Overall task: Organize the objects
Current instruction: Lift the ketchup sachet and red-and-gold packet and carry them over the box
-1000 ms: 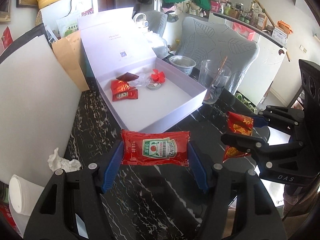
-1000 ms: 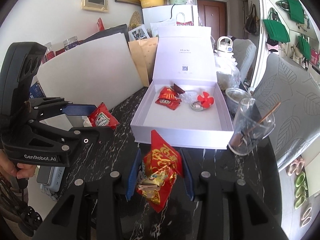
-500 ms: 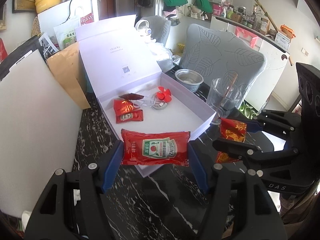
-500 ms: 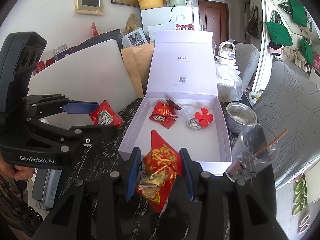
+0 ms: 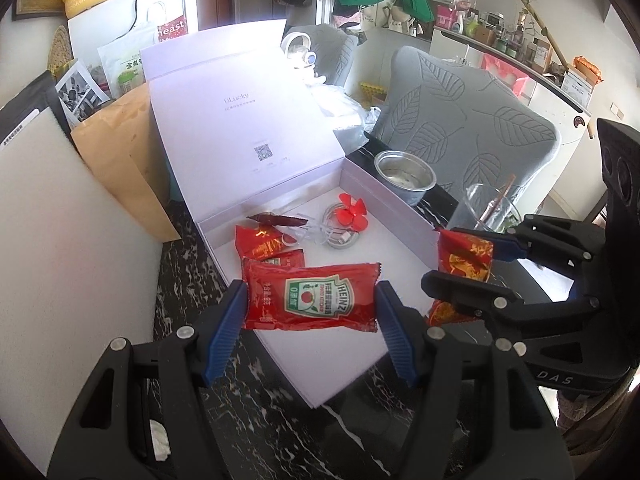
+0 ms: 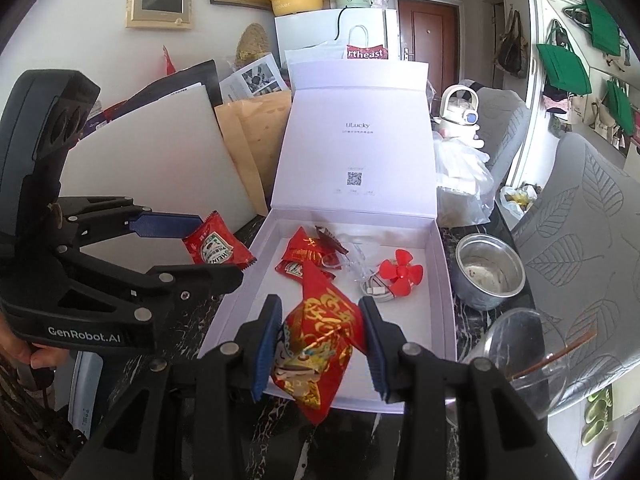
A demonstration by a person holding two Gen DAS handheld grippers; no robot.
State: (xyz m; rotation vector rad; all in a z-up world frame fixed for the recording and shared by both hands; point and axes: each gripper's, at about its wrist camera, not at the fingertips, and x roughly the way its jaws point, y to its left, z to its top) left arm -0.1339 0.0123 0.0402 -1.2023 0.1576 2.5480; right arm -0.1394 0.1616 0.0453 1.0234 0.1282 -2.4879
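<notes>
My left gripper (image 5: 311,307) is shut on a red Heinz ketchup packet (image 5: 310,298), held flat over the near part of the open white box (image 5: 404,224). That packet (image 6: 218,246) and the left gripper (image 6: 208,245) also show at the box's left rim in the right wrist view. My right gripper (image 6: 318,346) is shut on a red and gold snack packet (image 6: 320,344), hanging over the box's near edge (image 6: 224,320). The same snack packet (image 5: 464,258) appears at the box's right side. Inside the box lie red sauce packets (image 5: 264,246), a dark wrapper (image 5: 278,220) and a small red fan on a coiled cable (image 5: 352,216).
A steel bowl (image 6: 490,276) and a clear plastic cup with a stick (image 6: 520,360) stand right of the box on the black marble table (image 5: 248,416). A white board (image 6: 160,172) and brown envelopes (image 6: 256,136) lean at the left. Grey chairs (image 5: 464,120) stand beyond.
Both grippers have moved forward with their packets, from above the bare table in front of the box to over the box itself. Neither grip has changed.
</notes>
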